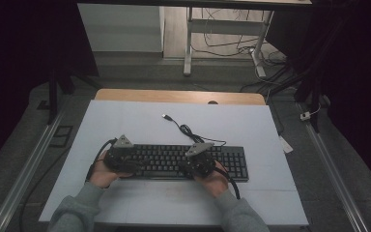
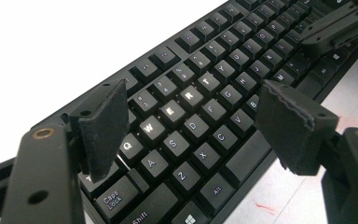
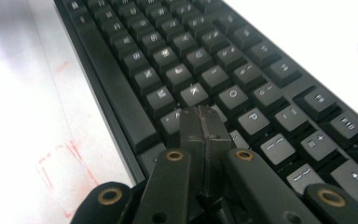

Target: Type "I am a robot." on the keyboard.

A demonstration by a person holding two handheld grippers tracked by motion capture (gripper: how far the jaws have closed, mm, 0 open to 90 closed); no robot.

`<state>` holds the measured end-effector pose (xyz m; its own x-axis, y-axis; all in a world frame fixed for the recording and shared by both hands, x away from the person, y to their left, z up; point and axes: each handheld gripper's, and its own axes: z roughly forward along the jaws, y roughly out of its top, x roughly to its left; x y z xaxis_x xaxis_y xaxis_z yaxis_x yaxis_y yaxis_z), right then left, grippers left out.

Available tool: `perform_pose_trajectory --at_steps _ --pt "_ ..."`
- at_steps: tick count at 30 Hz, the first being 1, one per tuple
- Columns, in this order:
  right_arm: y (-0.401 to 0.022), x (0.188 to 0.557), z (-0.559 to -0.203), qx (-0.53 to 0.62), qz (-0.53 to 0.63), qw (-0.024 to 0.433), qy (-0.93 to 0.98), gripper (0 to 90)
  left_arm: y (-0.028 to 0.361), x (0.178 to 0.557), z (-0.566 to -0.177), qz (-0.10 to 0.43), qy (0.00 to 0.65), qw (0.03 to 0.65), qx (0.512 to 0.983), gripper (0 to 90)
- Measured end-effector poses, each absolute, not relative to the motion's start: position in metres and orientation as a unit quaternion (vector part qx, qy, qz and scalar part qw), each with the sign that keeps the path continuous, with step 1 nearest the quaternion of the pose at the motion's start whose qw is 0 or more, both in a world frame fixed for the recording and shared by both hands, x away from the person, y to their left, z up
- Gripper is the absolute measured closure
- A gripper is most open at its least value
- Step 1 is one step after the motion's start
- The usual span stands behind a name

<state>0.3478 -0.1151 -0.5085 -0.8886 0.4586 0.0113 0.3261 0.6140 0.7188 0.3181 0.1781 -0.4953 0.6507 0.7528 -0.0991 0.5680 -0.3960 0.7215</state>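
Keyboard (image 1: 183, 162) lies flat on the white counter (image 1: 140, 125). Left tongs (image 2: 196, 112) gape over the QWERTY keys; right tongs (image 3: 204, 133) are pinched closed, empty, near P. Recommend pressing one key squarely, tip vertical.

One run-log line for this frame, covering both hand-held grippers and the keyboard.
left hand-held gripper: open, over letter keys | right hand-held gripper: shut, tips at keys | black rectangular plastic keyboard: flat on white table, USB cable unplugged
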Motion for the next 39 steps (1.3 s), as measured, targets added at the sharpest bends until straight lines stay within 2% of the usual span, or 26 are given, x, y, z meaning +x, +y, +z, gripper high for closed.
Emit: perform_pose_trajectory --at_steps 2,11,15,21,39 --pt "-0.119 0.348 -0.505 0.221 0.393 0.089 0.888 89.2 0.179 0.318 -0.495 0.123 0.399 0.378 0.826 25.7" --pt "-0.143 0.348 -0.494 0.248 0.419 0.128 0.864 62.0 0.179 0.318 -0.495 0.128 0.4 0.379 0.825 25.7" --pt "-0.159 0.348 -0.49 0.255 0.427 0.146 0.855 55.5 0.179 0.318 -0.495 0.129 0.401 0.379 0.824 25.7" --pt "-0.18 0.351 -0.489 0.277 0.432 0.154 0.844 53.5 0.179 0.318 -0.494 0.133 0.401 0.38 0.823 25.7" --pt "-0.19 0.346 -0.488 0.276 0.434 0.157 0.843 52.6 0.182 0.312 -0.494 0.147 0.404 0.386 0.816 25.6"
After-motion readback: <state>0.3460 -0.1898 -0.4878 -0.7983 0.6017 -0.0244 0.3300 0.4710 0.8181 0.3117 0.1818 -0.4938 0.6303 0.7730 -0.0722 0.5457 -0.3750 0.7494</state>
